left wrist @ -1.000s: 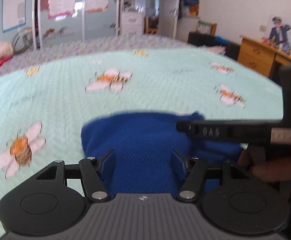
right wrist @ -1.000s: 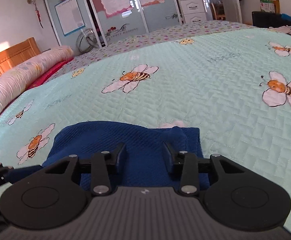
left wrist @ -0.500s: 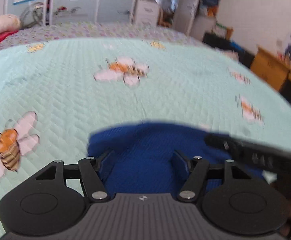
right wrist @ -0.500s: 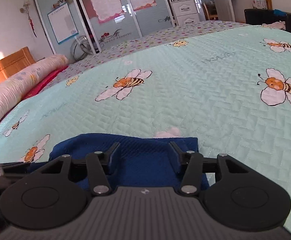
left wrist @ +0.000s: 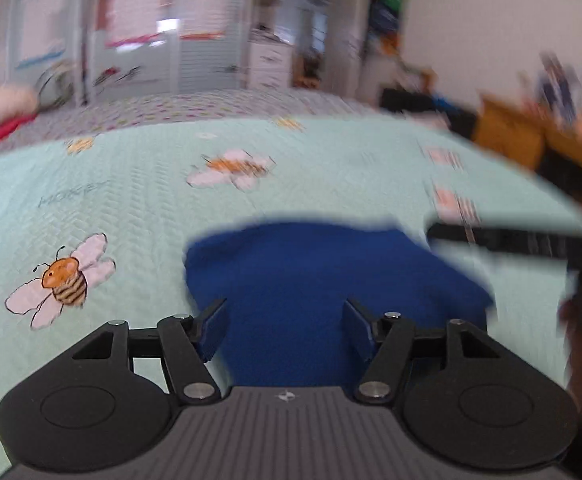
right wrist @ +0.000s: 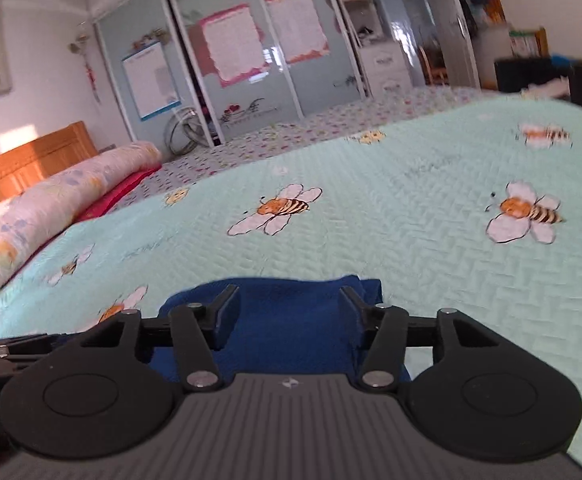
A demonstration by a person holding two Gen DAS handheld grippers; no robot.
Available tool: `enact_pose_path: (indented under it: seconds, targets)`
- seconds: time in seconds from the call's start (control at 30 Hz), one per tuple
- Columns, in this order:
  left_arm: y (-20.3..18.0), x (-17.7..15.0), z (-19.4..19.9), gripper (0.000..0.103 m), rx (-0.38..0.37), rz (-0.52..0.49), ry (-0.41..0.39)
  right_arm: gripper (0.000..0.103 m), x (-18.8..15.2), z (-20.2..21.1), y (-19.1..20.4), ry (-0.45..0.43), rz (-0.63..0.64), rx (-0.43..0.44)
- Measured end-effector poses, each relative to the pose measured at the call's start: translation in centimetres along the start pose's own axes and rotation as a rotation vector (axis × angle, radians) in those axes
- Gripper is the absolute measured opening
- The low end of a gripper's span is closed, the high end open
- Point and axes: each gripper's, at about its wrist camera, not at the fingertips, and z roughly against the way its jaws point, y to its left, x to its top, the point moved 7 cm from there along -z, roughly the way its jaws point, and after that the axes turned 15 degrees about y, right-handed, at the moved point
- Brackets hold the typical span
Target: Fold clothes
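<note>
Blue garment (left wrist: 323,276) lies folded on the bee-print bedspread (left wrist: 139,208) — left tongs (left wrist: 285,330) and right tongs (right wrist: 287,312) both spread wide.

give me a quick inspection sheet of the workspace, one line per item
surface: mint green quilted bedspread printed with bees, lying flat.
job's things: one dark blue garment in a compact folded bundle on the bedspread, at the near edge of both views.
clutter: nothing seen on the bedspread near the garment.
grippers: left gripper open, jaws apart over the garment, gripping nothing; right gripper open, likewise.
cables: nothing seen.
surroundings: long floral bolster and wooden headboard on the left in the right wrist view; wardrobe doors with posters behind; wooden cabinet at right in the blurred left wrist view.
</note>
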Motion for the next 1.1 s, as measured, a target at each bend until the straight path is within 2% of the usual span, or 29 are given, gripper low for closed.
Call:
enact_pose_path:
  seconds: [0.07,0.13,0.17,0.23,0.27,0.37,0.43,0.5,0.57,0.7,1.1]
  targets:
    - [-0.9,-1.7,-0.9,0.067,0.038,-0.044,0.004,0.055,-1.8,0.1,0.1,0.034,0.044,-0.049]
    - [-0.4,-1.5,-1.1,0.07,0.027,0.003,0.009,0.055,-3.5,-1.4,-0.6,0.111,0.052,-0.092]
    - [0.0,-0.9,-0.4,0.067,0.02,0.033,0.011,0.058,-3.9,-1.8,-1.3,0.121,0.015,-0.094]
    - [0.6,0.2,1.9,0.064,0.005,0.066,-0.013,0.058,-3.2,-0.5,-2.3,0.105,-0.076,-0.08]
    - [0.8,0.7,3.1,0.067,-0.004,0.06,-0.037,0.057,-2.7,0.8,-2.1,0.078,-0.086,-0.077]
    - [0.9,1.5,6.0,0.07,-0.008,0.091,-0.013,0.059,-1.5,5.0,-0.4,0.012,-0.058,-0.067]
    - [0.9,1.8,7.1,0.073,0.022,0.123,0.038,0.061,-1.3,6.3,1.7,0.035,-0.013,-0.085]
    - [0.6,2.1,7.9,0.076,0.082,0.123,0.064,0.074,-1.0,7.6,3.8,0.058,0.033,-0.103]
    - [0.4,2.4,8.8,0.079,0.142,0.124,0.09,0.079,-0.6,8.4,5.6,0.075,0.062,-0.139]
    - [0.7,2.2,10.5,0.08,0.221,0.137,0.083,0.08,0.0,9.4,7.4,0.084,0.076,-0.194]
    - [0.7,1.8,12.9,0.08,0.254,0.157,0.061,0.08,0.1,11.9,8.5,0.085,0.07,-0.247]
